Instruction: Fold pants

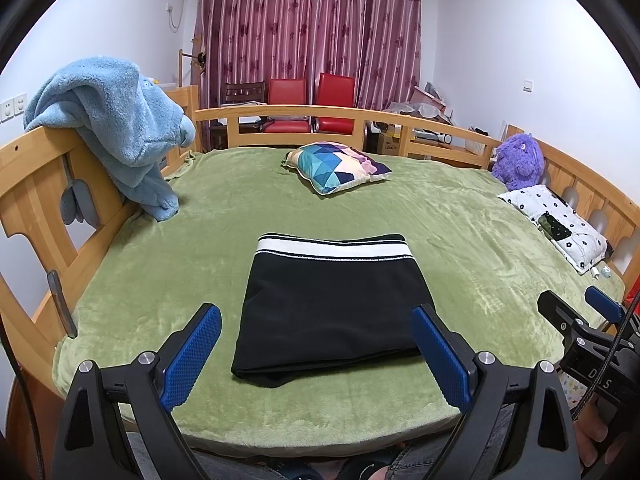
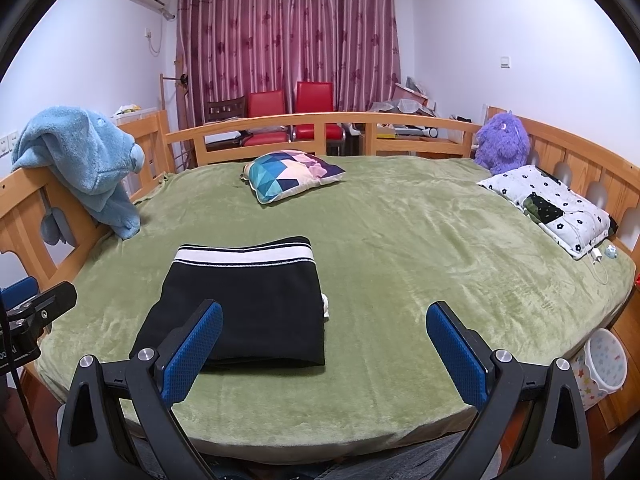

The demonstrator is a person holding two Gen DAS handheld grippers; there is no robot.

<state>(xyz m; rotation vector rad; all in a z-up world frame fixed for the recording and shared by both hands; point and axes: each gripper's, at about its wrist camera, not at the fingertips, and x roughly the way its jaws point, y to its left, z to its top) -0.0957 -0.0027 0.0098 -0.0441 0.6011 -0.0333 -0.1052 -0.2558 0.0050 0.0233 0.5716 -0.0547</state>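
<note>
The black pants (image 1: 332,304) with a white waistband lie folded into a compact rectangle on the green bedspread (image 1: 460,248), waistband at the far side. They also show in the right wrist view (image 2: 248,304), left of centre. My left gripper (image 1: 316,344) is open and empty, held above the near edge of the pants, its blue fingers either side of them. My right gripper (image 2: 324,344) is open and empty, to the right of the pants above bare bedspread (image 2: 420,248). The right gripper's body shows in the left wrist view (image 1: 584,332).
A patterned cushion (image 1: 336,166) lies at the far middle of the bed. A blue fleece garment (image 1: 116,128) hangs over the left wooden rail. A purple plush toy (image 1: 518,160) and a flowered pillow (image 1: 560,224) sit at the right. A starred bin (image 2: 602,364) stands beside the bed.
</note>
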